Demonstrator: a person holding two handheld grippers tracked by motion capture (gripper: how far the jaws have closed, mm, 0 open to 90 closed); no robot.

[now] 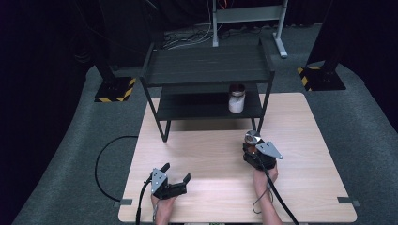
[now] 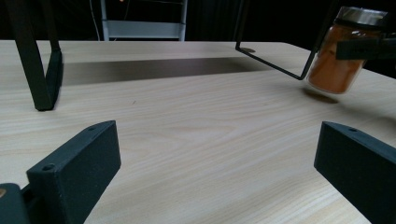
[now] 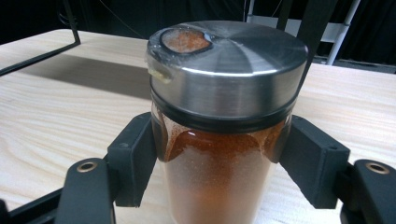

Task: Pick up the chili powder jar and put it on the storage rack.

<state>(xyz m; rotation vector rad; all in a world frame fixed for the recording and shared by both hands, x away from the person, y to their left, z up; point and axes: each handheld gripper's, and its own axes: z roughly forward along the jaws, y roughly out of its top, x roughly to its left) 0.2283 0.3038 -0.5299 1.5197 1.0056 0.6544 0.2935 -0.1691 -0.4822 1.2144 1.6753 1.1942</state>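
Note:
A glass jar of orange powder (image 3: 219, 177) with a steel lid (image 3: 233, 56) sits between the jaws of my right gripper (image 3: 223, 156), which is shut on its body. From above, this jar (image 1: 253, 138) and the right gripper (image 1: 254, 147) are at the table's right middle, just before the shelf's front right leg. In the left gripper view the jar (image 2: 337, 60) hangs slightly tilted above its shadow. My left gripper (image 1: 176, 172) rests near the front edge, open, its jaws wide apart over bare wood (image 2: 217, 168).
A black two-tier shelf (image 1: 206, 65) stands on the far half of the wooden table (image 1: 309, 187). A white-filled jar (image 1: 236, 99) is on its lower tier, at the right. Shelf legs (image 2: 44, 70) rise ahead of the left gripper. Cables trail off the front.

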